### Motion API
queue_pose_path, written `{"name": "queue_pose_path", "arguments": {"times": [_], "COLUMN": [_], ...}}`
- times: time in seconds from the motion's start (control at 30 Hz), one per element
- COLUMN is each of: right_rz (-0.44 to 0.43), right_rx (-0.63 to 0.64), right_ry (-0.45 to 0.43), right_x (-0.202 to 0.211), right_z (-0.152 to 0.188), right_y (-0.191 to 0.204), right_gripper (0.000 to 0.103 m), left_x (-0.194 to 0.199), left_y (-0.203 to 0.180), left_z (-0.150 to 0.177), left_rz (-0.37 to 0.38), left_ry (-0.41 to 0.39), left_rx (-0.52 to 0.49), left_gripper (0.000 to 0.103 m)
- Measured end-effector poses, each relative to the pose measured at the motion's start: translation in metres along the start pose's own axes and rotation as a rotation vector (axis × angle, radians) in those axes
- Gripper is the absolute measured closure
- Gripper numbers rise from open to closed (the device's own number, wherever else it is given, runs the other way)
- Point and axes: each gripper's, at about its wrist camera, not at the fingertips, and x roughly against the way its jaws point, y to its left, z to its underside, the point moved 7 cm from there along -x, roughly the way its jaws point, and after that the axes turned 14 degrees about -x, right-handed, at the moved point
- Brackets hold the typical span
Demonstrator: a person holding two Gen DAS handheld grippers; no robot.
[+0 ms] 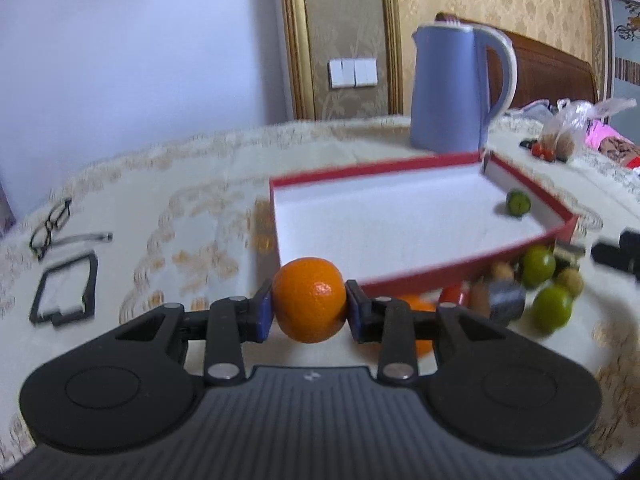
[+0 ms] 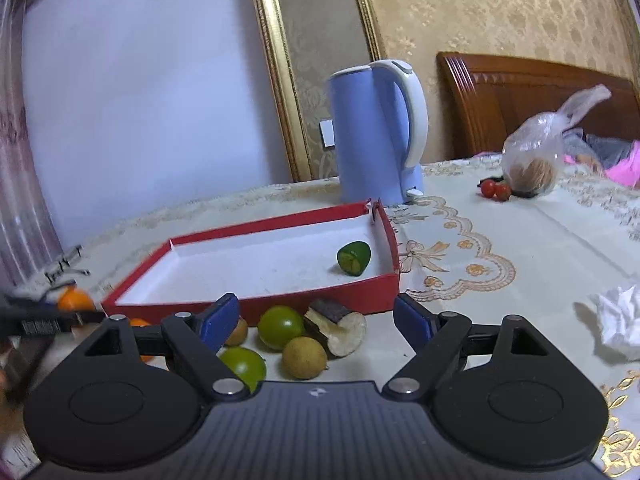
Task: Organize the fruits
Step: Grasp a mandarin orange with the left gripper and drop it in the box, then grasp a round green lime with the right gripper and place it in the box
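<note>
The left claw point(image 1: 309, 312) is clamped on an orange point(image 1: 309, 300), its blue pads point(image 1: 262, 312) pressing either side; the fruit is round, bright and dimpled, with a glossy highlight, held above the table point(image 1: 160, 216) just before the near edge of the tray point(image 1: 420, 278). The right claw point(image 2: 316, 320) gapes wide with nothing between its pads point(image 2: 220, 320). Below it, loose fruit lies on the table against the tray's near wall: two green limes point(image 2: 280, 326), two tan round fruits point(image 2: 304, 358), and a cut brown-skinned piece point(image 2: 338, 330) with a pale face. Another orange point(image 2: 140, 323) shows partly behind the right claw's left finger. The tray is red outside and white inside, shallow, and holds a single small green fruit point(image 2: 353, 258) near its right wall. Beyond the tray stands a blue kettle point(image 2: 372, 136).
</note>
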Motion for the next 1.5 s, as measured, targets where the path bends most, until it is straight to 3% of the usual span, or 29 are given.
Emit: {"name": "queue_pose_path", "arguments": {"times": [0.13,0.33,0.53,0.67,0.7,0.77,0.83,0.97,1.17,1.27,1.43,1.5], "right_rz": [-0.016,-0.015,-0.017,-0.018,-0.017,-0.010,0.003,0.011,-0.008,-0.053,-0.099,-0.111], "right_rx": [0.022,0.054,0.075,0.080,0.081,0.085,0.095,0.095,0.158,0.143,0.194,0.219], "right_ry": [-0.007,-0.026,-0.022,-0.021,-0.020,-0.024,-0.035,-0.042,-0.007,0.063,0.065,0.086], "right_x": [0.005,0.013,0.013,0.014,0.014,0.015,0.017,0.018,0.017,0.012,0.014,0.011], "right_z": [0.001,0.000,0.004,0.004,0.004,0.004,0.003,0.003,0.017,0.023,0.030,0.034], "right_y": [0.005,0.007,0.006,0.005,0.005,0.004,0.003,-0.001,0.003,0.009,0.026,0.034], "right_gripper": [0.019,0.018,0.018,0.018,0.018,0.018,0.018,0.018,0.018,0.019,0.019,0.034], "left_x": [-0.016,-0.072,-0.119,-0.130,-0.129,-0.122,-0.115,-0.093,-0.047,-0.024,-0.012,-0.009], "left_y": [0.001,0.003,0.003,-0.002,-0.003,-0.005,-0.006,-0.008,-0.004,0.001,0.008,0.010], "left_z": [-0.031,-0.063,-0.081,-0.091,-0.092,-0.093,-0.091,-0.079,-0.044,-0.026,-0.002,0.005], "left_rz": [0.009,0.027,-0.034,-0.047,-0.051,-0.041,-0.046,-0.061,-0.068,-0.126,-0.215,-0.209], "left_ry": [-0.008,0.057,0.106,0.119,0.116,0.099,0.087,0.078,0.031,-0.006,0.010,0.016], "left_rx": [0.003,0.036,0.020,0.005,0.006,0.011,0.011,0.029,0.165,0.217,0.231,0.249], "left_gripper": [0.070,0.068,0.069,0.066,0.063,0.042,0.031,0.023,0.005,0.000,0.000,0.000]}}
